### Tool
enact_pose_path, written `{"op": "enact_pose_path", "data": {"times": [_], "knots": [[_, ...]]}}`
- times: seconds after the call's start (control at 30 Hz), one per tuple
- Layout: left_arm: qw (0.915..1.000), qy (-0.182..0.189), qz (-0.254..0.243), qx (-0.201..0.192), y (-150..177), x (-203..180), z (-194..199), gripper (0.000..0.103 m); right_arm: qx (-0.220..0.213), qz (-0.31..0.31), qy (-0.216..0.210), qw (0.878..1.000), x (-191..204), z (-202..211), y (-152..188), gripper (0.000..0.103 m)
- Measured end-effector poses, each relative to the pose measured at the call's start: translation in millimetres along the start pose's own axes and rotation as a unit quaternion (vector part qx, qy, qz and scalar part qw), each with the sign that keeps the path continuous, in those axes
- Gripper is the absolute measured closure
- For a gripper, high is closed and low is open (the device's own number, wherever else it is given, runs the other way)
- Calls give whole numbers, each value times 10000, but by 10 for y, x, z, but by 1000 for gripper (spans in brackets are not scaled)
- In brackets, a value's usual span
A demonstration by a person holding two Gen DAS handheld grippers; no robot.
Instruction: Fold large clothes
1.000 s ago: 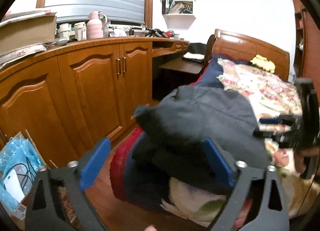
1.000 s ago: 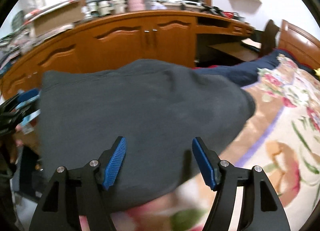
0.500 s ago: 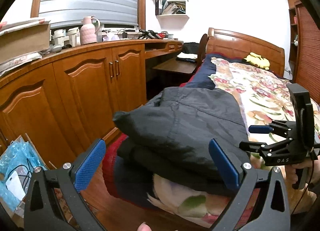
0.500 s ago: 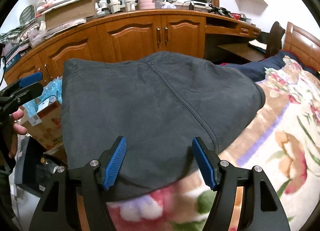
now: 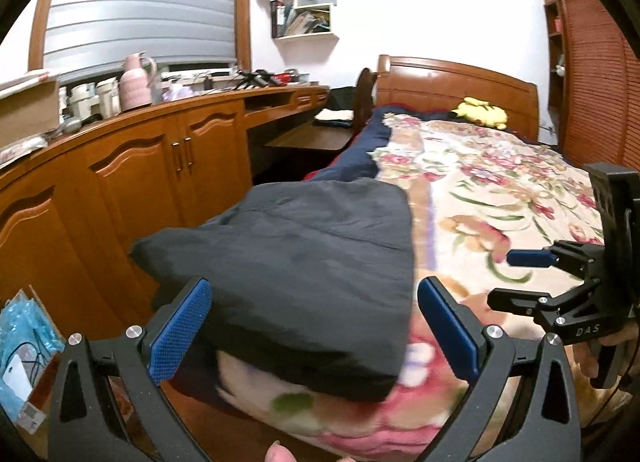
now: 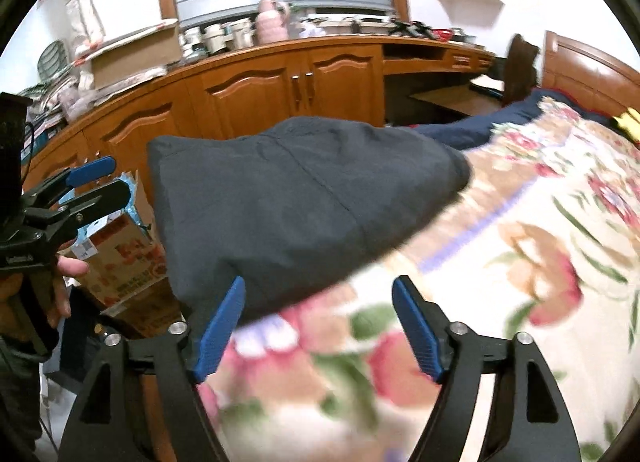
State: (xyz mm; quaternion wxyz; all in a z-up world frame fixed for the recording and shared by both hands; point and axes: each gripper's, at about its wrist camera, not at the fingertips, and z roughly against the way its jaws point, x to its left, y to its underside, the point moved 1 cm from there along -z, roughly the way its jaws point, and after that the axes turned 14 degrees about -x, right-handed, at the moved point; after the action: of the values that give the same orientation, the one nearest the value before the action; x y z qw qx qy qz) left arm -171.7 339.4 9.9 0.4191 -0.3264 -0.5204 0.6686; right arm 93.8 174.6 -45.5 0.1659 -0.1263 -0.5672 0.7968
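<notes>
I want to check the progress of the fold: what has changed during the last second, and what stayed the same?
Both grippers pulled back from the dark garment. The left gripper, open, swung right, so more of the floral blanket shows. The right gripper, open, now looks mostly at blanket instead of cloth. Neither took hold of anything. The garment stayed folded at the bed's corner, and the wooden cabinets are unchanged.

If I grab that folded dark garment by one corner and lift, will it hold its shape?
Probably not. The folded dark garment is soft cloth whose edge droops over the bed corner, so it would likely sag and unfold. Its stacked layers look thick, so it may feel fairly heavy. On the floral bedspread it should slide rather than roll.
</notes>
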Motion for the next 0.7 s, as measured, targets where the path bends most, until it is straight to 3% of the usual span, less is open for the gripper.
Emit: {"op": "enact_pose_path", "data": {"times": [0.27,0.53,0.7], "knots": [[9991,385,-151,-81,-23,-690,12,0,-345,-65,780,9963,-227,680,81,13],[9953,940,-197,-137,-91,-1463,18,0,-748,-181,1586,9843,-409,1437,261,13],[9915,1252,-300,-169,-66,-1914,54,0,-782,-380,2025,9754,-515,1809,454,13]]}}
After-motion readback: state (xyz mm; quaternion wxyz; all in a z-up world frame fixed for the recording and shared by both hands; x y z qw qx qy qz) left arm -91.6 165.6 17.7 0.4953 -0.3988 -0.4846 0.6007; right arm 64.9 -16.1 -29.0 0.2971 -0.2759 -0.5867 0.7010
